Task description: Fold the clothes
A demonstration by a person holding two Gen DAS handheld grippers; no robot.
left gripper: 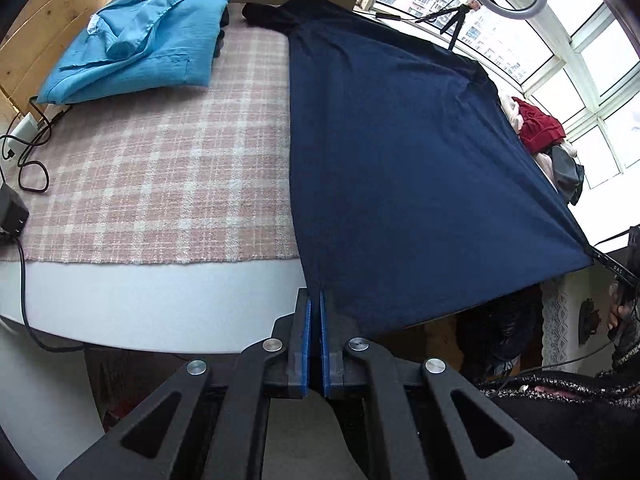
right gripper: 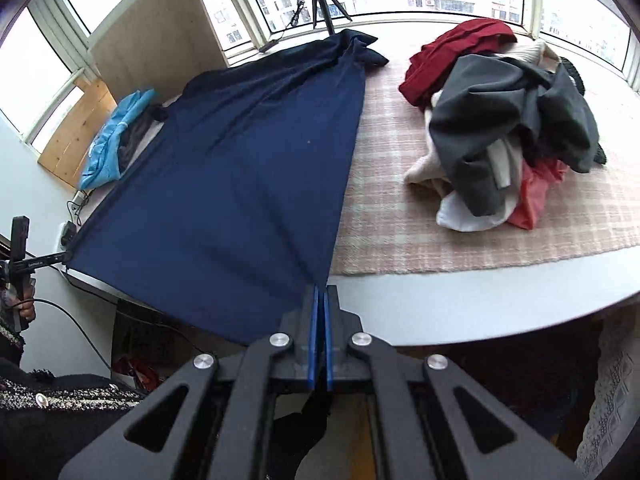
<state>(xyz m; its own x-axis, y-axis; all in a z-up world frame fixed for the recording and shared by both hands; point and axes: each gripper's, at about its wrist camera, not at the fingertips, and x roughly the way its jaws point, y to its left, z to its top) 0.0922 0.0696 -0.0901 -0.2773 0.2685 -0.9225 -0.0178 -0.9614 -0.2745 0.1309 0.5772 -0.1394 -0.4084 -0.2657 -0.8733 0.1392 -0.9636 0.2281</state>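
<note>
A navy blue garment is stretched taut over the pink plaid cloth on the table; it also shows in the right wrist view. My left gripper is shut on one near corner of it, at the table's front edge. My right gripper is shut on the other near corner. The right gripper shows in the left wrist view at the garment's far corner, and the left gripper shows in the right wrist view. The garment's far end lies bunched near the window.
A folded light blue shirt lies at the back left. A pile of red, grey and white clothes lies on the plaid cloth to the right. A tripod with ring light stands at the window. Cables and a black box lie at the left edge.
</note>
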